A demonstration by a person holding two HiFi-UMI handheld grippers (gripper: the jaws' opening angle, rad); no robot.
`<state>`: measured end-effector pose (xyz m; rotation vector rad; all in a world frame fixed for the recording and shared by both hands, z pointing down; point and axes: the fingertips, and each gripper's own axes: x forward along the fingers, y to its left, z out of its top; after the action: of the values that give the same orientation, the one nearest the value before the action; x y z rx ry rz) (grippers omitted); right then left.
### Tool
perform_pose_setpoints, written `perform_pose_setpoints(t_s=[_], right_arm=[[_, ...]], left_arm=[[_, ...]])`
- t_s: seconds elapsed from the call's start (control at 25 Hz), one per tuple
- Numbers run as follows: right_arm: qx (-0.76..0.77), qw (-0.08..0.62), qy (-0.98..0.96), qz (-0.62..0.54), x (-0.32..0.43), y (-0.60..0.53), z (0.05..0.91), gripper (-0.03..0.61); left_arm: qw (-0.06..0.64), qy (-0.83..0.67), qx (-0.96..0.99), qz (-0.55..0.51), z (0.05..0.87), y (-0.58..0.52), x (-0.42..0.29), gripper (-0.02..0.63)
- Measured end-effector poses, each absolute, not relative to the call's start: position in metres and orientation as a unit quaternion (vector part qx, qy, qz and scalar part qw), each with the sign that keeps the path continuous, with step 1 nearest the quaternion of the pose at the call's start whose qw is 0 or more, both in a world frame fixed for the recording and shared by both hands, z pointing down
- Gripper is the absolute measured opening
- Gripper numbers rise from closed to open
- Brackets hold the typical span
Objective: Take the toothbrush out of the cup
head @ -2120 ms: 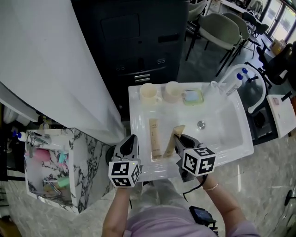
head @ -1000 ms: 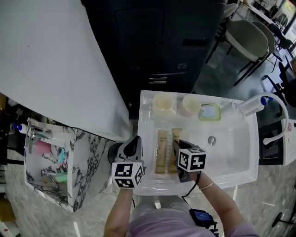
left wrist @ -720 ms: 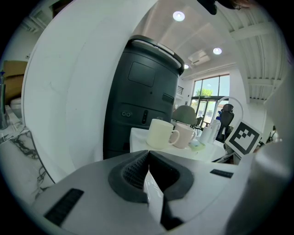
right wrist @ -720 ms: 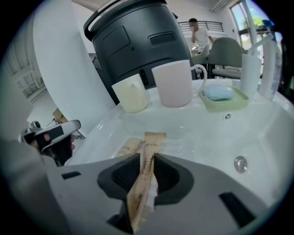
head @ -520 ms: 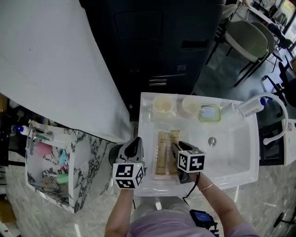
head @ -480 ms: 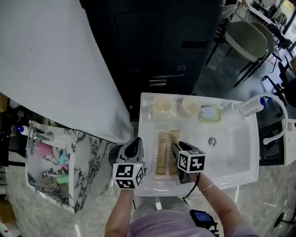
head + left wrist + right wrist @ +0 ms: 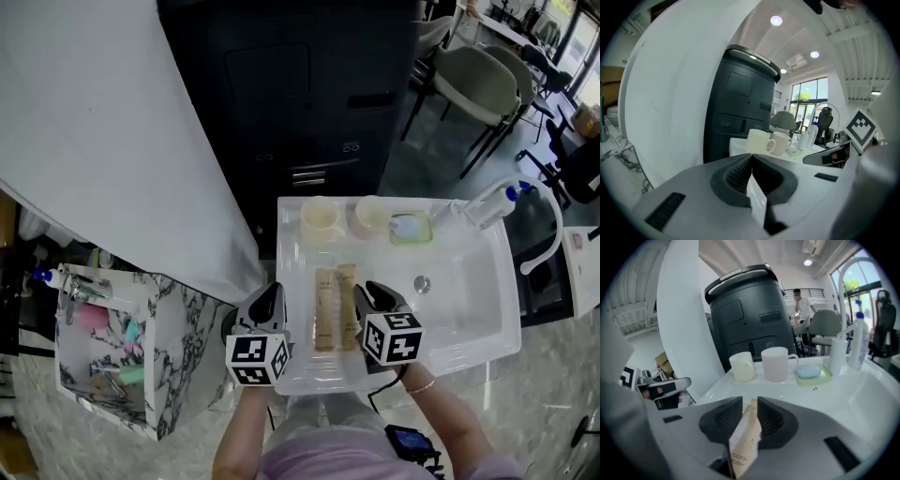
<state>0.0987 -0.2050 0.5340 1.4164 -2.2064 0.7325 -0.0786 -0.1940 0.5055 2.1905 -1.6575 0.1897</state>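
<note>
Right gripper view, looking along the right claw (image 7: pixel 749 403): standing partly apart, having just been closing a little, with a tan toothbrush box (image 7: pixel 742 446) showing in the gap between the jaws and reaching back toward the camera. Sitting close to both pads, yet not plainly being squeezed. Reading "TOOTH BRUSH" on the near end, print showing in no other view. Beyond, taking in the cream cup (image 7: pixel 742 366), the pink cup (image 7: pixel 777 363), a soap dish (image 7: pixel 811 372), a bottle (image 7: pixel 858 341) and a person (image 7: pixel 799 301) far behind.

Head view, looking steeply down: showing that toothbrush box (image 7: pixel 348 305) lying flat on the ledge of the white sink (image 7: pixel 469 291), just beside a second box (image 7: pixel 325 309) missing from the claw's own view. Both lying lengthwise, well apart from the cream cup (image 7: pixel 319 221) and pink cup (image 7: pixel 368 216) standing at the back edge. Finding the right claw (image 7: pixel 364 289) just right of the box, and the left claw (image 7: pixel 267 292) near the ledge's left edge.

Left gripper view, looking along the left claw (image 7: pixel 751 157): meeting tip to tip, with only white ledge showing behind. Catching both cups ahead and, at the right edge, the other claw's marker cube (image 7: pixel 861 129).
</note>
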Motion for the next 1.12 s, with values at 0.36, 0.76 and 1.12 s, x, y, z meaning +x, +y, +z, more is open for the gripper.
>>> perform_pose_setpoints(t_s=[0.36,0.76,1.12], right_arm=[[0.536,0.161,-0.807,0.188,0.096,-0.18,0.477,0.072],[0.553,0.118,-0.811,0.152,0.107,-0.144,0.448,0.015],[0.549,0.091,-0.822,0.117,0.11,-0.12,0.431,0.005]], left_arm=[[0.175,-0.573,0.798,0.064,0.488,-0.177,-0.075,0.002],[0.153,-0.56,0.812,0.058,0.466,-0.154,-0.074,0.002],[0.138,-0.553,0.82,0.056,0.453,-0.135,-0.071,0.002]])
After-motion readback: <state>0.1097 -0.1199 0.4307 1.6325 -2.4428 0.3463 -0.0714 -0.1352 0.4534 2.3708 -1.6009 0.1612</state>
